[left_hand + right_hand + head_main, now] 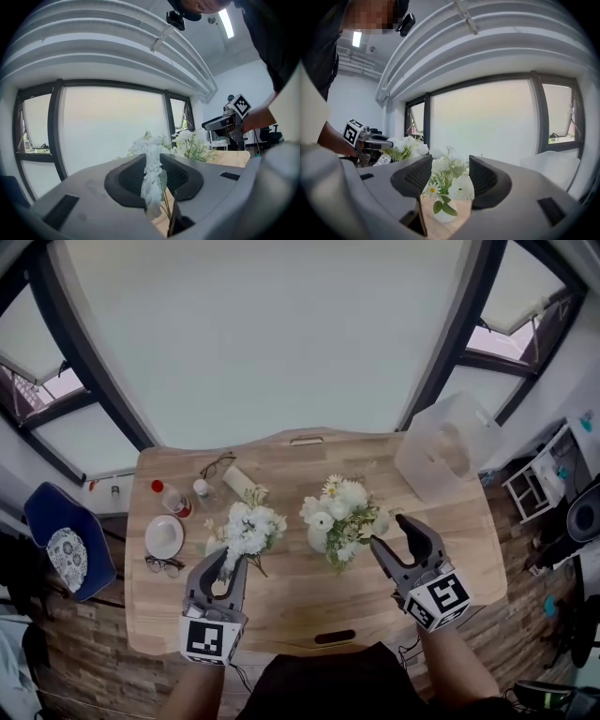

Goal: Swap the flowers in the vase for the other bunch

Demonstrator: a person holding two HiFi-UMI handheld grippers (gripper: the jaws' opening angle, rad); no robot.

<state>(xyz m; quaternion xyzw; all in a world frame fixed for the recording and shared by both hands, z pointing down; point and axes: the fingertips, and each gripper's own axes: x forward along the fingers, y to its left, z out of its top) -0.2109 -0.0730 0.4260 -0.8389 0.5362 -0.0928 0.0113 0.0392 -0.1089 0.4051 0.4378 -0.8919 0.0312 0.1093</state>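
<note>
A loose bunch of white flowers (248, 526) stands up from my left gripper (225, 564), which is shut on its stems near the table's front left. In the left gripper view the white blooms (152, 180) fill the slit between the closed pads (180, 176). A small white vase (318, 538) with a mixed white and green bunch (342, 507) stands at the table's middle. My right gripper (389, 531) is open just right of it, apart from the flowers. In the right gripper view the vase (443, 213) and its bunch (451, 183) show beyond the spread jaws of my right gripper (449, 177).
A clear plastic tub (445, 442) sits at the back right corner. A white dish (164, 535), two pairs of glasses (164, 565), small bottles (172, 499) and a pale roll (239, 482) lie at the left. A blue chair (66, 540) stands beside the wooden table (300, 601).
</note>
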